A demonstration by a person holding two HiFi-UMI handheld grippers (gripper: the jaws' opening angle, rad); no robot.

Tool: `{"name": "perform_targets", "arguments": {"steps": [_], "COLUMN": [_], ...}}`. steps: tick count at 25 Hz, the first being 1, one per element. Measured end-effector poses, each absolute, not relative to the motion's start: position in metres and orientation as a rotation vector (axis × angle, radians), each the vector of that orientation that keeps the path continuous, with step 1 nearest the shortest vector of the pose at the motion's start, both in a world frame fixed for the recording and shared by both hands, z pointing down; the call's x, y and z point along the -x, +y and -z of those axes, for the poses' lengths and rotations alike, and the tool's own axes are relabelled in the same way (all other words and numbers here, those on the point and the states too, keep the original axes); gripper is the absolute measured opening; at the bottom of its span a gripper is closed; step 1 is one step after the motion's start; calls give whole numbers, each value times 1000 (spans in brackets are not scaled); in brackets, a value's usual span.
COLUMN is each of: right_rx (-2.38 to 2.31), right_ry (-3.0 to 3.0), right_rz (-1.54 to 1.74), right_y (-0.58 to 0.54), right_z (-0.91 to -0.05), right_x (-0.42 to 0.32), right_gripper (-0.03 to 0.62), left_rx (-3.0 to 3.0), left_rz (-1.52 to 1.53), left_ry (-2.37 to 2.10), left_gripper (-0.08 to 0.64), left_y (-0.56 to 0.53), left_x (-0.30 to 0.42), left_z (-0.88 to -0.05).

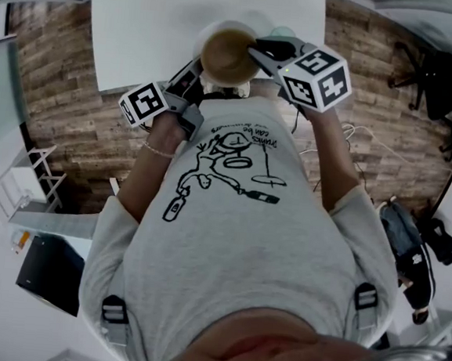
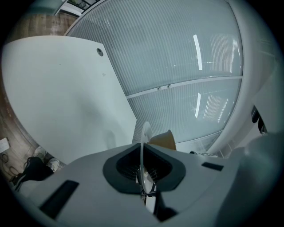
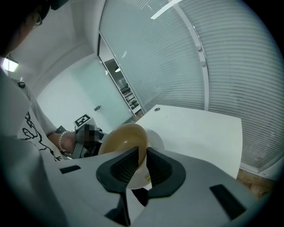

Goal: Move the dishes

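The right gripper (image 3: 141,156) fills the bottom of its own view with its grey body. Its two dark jaws are clenched on the rim of a brown bowl (image 3: 124,136), one pad inside the rim and one on the pale outer wall. The bowl tilts away toward 11 o'clock with its hollow facing the camera. Past it, at 9 o'clock, the left gripper (image 3: 84,123) shows its marker cube, with the person's left hand (image 3: 69,144) and a bead bracelet behind it. A white table (image 3: 199,133) spreads from 12 to 3 o'clock, with window blinds (image 3: 186,57) above it.

In the left gripper view the jaws are pressed together on a thin white plate (image 2: 144,135), seen edge-on and running up toward 12 o'clock. The bowl's brown wall peeks out just beside it at 1 o'clock, and the table lies at 9 to 10 o'clock.

In the head view both dishes are at 12 o'clock, by the table's near edge. The bowl lies inside the plate's outline; the right gripper reaches its rim from 3 o'clock and the left gripper reaches the plate from 7 o'clock. Whether the bowl rests on the plate I cannot tell. Below them a grey T-shirt (image 1: 229,239) with a black drawing fills the middle. Wooden floor (image 1: 60,98) flanks the table, and a black chair (image 1: 424,67) stands at 2 o'clock
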State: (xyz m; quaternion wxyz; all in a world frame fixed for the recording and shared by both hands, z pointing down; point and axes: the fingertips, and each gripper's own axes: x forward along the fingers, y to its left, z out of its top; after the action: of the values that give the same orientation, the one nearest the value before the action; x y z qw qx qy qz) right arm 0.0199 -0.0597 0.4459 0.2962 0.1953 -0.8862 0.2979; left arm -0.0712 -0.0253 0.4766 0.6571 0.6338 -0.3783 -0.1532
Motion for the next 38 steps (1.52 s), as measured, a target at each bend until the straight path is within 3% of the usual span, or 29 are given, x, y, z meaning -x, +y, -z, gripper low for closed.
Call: {"name": "perform_targets", "arguments": {"steps": [6, 30, 38], "right_rx": [-542, -682, -855], "right_ry": [-2349, -2378, -2378], "right_rz": [-782, -816, -919], "right_y": [-61, -90, -106], "right_z": [-446, -441, -451], "right_x": [-18, -32, -48], "right_gripper": [44, 40, 40], "left_rx": [-1430, -1398, -1378], "left_rz": [337, 363, 371], "left_ry": [-857, -881, -950], "left_gripper": [10, 9, 11], "left_y": [-21, -24, -21], "left_x": [72, 89, 127], "left_z": [-479, -487, -497]}}
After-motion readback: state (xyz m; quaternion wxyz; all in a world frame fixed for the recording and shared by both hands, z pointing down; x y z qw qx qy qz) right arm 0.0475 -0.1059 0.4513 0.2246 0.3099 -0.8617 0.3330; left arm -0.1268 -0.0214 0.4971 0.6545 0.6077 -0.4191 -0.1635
